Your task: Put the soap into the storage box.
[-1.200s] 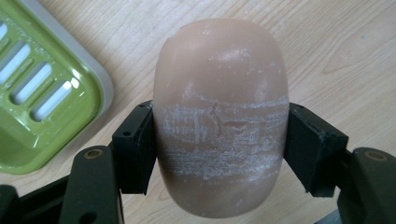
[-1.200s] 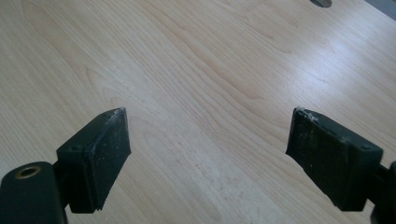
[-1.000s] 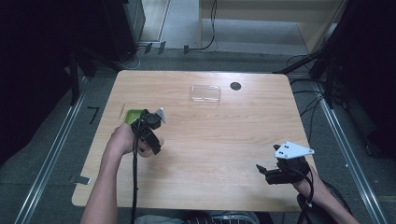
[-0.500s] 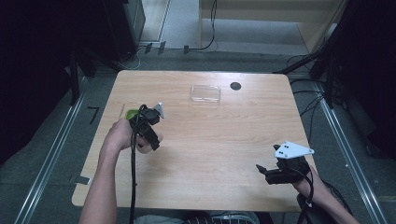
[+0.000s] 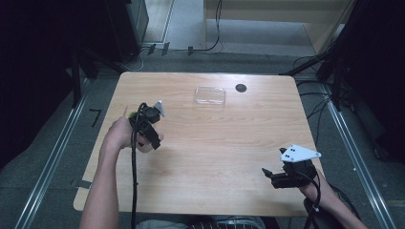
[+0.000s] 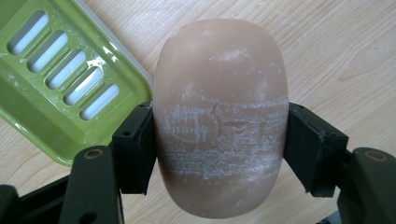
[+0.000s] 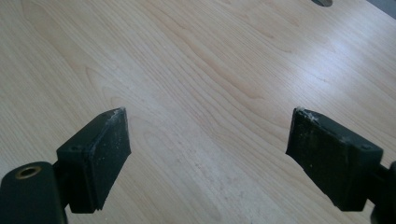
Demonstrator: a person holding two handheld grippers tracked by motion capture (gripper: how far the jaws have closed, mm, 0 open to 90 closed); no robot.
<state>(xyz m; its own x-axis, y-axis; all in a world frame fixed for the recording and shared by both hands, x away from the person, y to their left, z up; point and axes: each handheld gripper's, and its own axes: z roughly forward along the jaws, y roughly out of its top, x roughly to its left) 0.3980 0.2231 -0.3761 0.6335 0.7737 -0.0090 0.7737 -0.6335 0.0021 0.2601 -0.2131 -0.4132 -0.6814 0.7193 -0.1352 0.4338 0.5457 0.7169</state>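
You are holding the soap [image 6: 219, 116] in your left tool [image 6: 219, 154], its two black jaws pressing on the bar's flanks at about mid-length, so the grip is looking square and firm. The soap is sitting clear of the green dish [image 6: 60, 79], which is lying just beside it, its slotted floor bare and flecked with white residue. In the high view your left tool [image 5: 149, 125] is hovering over the left part of the bench [image 5: 224, 157], with a sliver of the dish [image 5: 130, 114] showing just beyond your hand.

Your right tool [image 7: 208, 154] is waiting with its jaws spread wide and nothing between them, only bare wood below; in the high view your right tool [image 5: 277, 177] is resting near the bench's near right corner, well apart from the soap.

To my eye you are in the carrying step: the bar is gripped and off the dish, and it is going somewhere. Farther out, a clear lid [image 5: 210, 95] is lying toward the far edge, with a small dark disc [image 5: 241, 88] just to its right. I cannot tell whether the bar is bound for the dish or away from it. Either way, the next move is asking for a level wrist, a slow lowering until the soap is resting flat, and only then a loosening of the jaws, since the powdery surface may be clinging to the pads
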